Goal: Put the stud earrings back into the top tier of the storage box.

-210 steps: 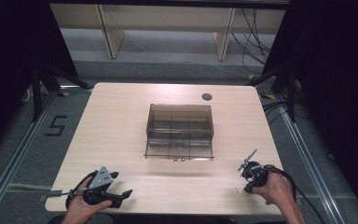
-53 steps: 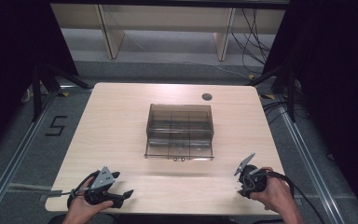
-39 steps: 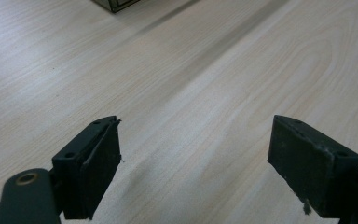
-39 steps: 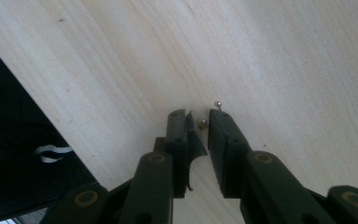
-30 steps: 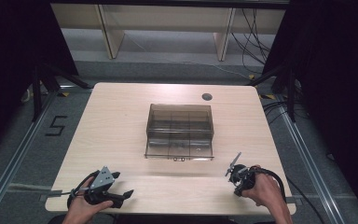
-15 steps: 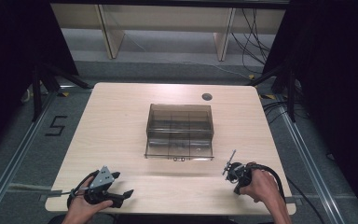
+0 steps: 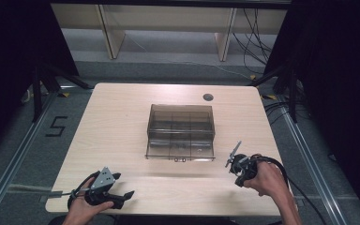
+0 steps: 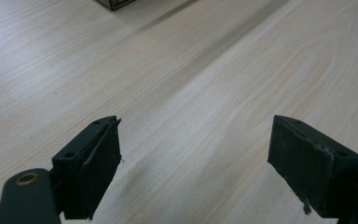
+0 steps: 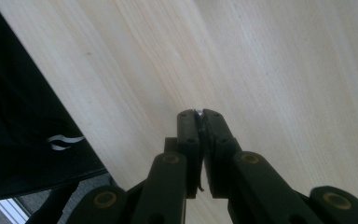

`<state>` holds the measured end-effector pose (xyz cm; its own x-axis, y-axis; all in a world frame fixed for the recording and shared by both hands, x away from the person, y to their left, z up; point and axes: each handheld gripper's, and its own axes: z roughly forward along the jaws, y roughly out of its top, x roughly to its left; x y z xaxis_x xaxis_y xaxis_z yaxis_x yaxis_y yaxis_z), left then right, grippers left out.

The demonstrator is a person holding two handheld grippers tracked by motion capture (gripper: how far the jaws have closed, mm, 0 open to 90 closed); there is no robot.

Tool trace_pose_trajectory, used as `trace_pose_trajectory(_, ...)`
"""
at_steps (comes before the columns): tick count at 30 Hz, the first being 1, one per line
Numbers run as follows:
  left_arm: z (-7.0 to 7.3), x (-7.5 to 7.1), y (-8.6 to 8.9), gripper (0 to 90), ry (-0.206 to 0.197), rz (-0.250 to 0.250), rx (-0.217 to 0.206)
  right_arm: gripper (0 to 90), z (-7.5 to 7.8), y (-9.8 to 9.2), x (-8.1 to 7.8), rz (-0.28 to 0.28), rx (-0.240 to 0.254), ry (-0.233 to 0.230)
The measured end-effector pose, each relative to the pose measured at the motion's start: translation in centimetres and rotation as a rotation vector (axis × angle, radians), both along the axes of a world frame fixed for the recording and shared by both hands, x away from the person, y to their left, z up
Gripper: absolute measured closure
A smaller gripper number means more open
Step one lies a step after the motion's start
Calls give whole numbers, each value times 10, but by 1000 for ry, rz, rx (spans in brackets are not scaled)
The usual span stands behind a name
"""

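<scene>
Tabletop [image 7: 122,117]: pale wood grain, centre of the high view; small dark round grommet [image 7: 208,97] near its far edge, upper right of centre.
Organizer box [image 7: 181,132]: smoky translucent plastic, compartmented, lid shut, small latch on the front edge; centre of the frame, untouched, well apart from both tools; one corner at the top edge of the left gripper view [image 8: 114,3].
Right hand-held gripper [image 7: 234,157]: lower right of the high view, near the box's front right corner but not touching it; jaws pressed together in the right gripper view [image 9: 199,114], a sliver of something pale between the tips, too small to name.
Change, right side: shifted leftward and inward across the last seconds, from the tabletop's right edge toward the box front; tip now raised and angled up-left.
Meaning: judged an approach to the latch or lid; opening not yet begun.
Right hand [image 7: 267,178]: wrapped round the grip, forearm entering from the bottom right, cable looping off to the right.
Left hand-held gripper [image 7: 122,194]: lower left, low over the front edge of the tabletop, unchanged in place; jaws spread wide over bare wood in the left gripper view [image 8: 196,163], nothing between them.
Left hand [image 7: 86,206]: closed round the handle, grey plate uppermost, forearm entering at the bottom edge.
</scene>
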<state>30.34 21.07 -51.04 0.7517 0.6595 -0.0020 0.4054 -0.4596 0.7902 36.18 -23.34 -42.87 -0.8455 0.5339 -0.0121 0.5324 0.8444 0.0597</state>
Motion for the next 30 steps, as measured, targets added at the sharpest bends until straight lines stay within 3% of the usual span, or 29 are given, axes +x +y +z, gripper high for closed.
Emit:
trace_pose_trajectory(1,-1,-2,-2,163,26,18,-23,869,9,2,1,3,24,-4)
trace_pose_trajectory(3,-2,-3,-3,163,24,26,-40,869,17,3,3,34,47,-14)
trace_pose_trajectory(7,0,-2,-2,163,17,17,-14,869,35,7,6,55,65,-34)
trace_pose_trajectory(11,-1,-2,-3,163,25,24,-31,868,47,11,8,73,81,-42)
trace_pose_trajectory(12,0,0,-1,163,2,6,0,868,51,12,9,76,78,-51)
trace_pose_trajectory(13,-1,-2,-2,163,21,19,-12,868,57,16,11,75,70,-58)
trace_pose_trajectory(16,0,-1,-1,163,23,2,4,868,62,21,12,78,71,-55)
trace_pose_trajectory(17,-1,-1,-2,163,16,23,5,868,64,24,14,104,80,-62)
trace_pose_trajectory(19,0,-1,-1,163,11,-9,13,868,70,33,18,111,74,-73)
trace_pose_trajectory(21,0,0,-1,163,7,-4,16,868,75,41,22,126,73,-74)
trace_pose_trajectory(22,-1,-1,-2,163,21,18,-1,868,75,41,22,126,73,-74)
trace_pose_trajectory(26,0,0,-1,163,12,-11,13,868,82,55,29,141,78,-79)
trace_pose_trajectory(28,0,-1,-1,162,28,10,-1,868,85,63,34,155,72,-87)
trace_pose_trajectory(29,0,0,-1,162,-8,4,12,868,85,70,42,181,62,-91)
trace_pose_trajectory(30,-1,-2,-2,163,16,17,-13,869,85,72,45,190,59,-95)
